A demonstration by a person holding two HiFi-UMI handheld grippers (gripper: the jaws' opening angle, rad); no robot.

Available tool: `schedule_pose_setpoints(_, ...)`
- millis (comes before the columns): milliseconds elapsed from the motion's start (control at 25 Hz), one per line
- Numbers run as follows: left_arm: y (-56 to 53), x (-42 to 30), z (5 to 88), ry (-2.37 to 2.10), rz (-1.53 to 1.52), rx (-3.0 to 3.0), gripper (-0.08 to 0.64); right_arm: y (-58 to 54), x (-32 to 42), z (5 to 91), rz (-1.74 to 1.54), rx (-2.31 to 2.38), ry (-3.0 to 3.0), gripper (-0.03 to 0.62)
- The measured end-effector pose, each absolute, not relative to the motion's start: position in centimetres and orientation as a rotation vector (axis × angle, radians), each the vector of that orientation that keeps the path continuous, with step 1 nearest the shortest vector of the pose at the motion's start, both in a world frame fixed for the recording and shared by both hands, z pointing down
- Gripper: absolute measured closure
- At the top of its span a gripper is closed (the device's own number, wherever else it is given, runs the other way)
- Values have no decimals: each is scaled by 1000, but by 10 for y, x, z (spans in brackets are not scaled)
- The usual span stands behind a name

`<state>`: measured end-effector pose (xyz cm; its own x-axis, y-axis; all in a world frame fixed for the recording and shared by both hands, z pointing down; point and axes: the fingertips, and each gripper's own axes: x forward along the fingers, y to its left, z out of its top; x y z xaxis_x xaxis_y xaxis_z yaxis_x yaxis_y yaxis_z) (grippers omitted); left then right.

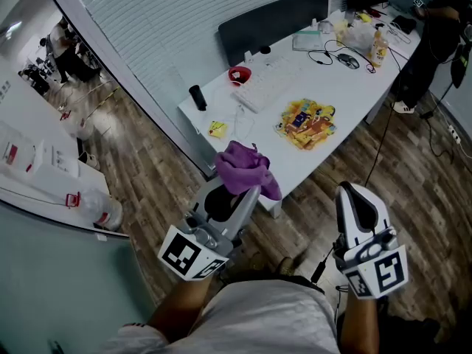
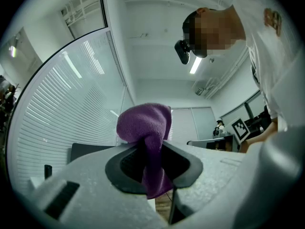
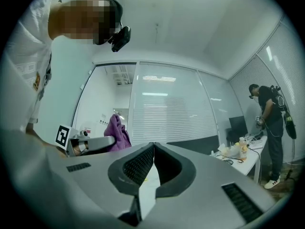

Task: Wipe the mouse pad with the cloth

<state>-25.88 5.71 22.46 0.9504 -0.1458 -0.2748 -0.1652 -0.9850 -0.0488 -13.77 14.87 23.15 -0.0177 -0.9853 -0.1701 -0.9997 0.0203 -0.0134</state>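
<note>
- left gripper (image 2: 146,152): jaws clamped on the purple cloth (image 2: 144,123). the cloth bunches in a rounded lump past the jaw tips, and a narrow fold hangs down between the pads.
- right gripper (image 3: 153,151): jaws together, pad edges meeting along one line, with nothing between them.
- in the head view both grippers are held in the air, side by side and apart, on the near side of the white table (image 1: 354,94) and over the wooden floor (image 1: 147,168). neither touches the table.
- mouse pad (image 1: 307,122): a colourful printed pad lying flat on the table, ahead of both grippers and well apart from them. it sits beyond the left gripper's tip and to its right, roughly in line with the gap between the two grippers. the cloth is not in contact with it.
- white keyboard (image 1: 263,88): on the table farther from the grippers than the pad, and left of the pad.
- a small red thing (image 1: 240,74) lies just beyond the keyboard. it may be a bowl, but it is too small to tell.
- black cylinder (image 1: 197,96) and a small yellow item (image 1: 217,128): near the table's left end, ahead of the left gripper.
- orange bottle (image 1: 379,47) and loose cables (image 1: 332,54): at the table's far end, well beyond the right gripper.
- a second person (image 3: 269,128) stands at that far end, to the right of the right gripper's jaws.
</note>
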Motion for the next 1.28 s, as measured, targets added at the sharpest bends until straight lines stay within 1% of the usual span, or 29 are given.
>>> schedule_pose_setpoints(720,83,-207,229,282,367,-3003,477,183,-84,235,218,-2078,2206,581)
schedule_pose_setpoints(1040,68,-182,229,283,383,-3002,477,179,-55,241,207,-2119,2187,581)
schedule_pose_setpoints(1280,41,-161,234,316,400,-3009,477,155,-32,246,197,-2135,2221,581)
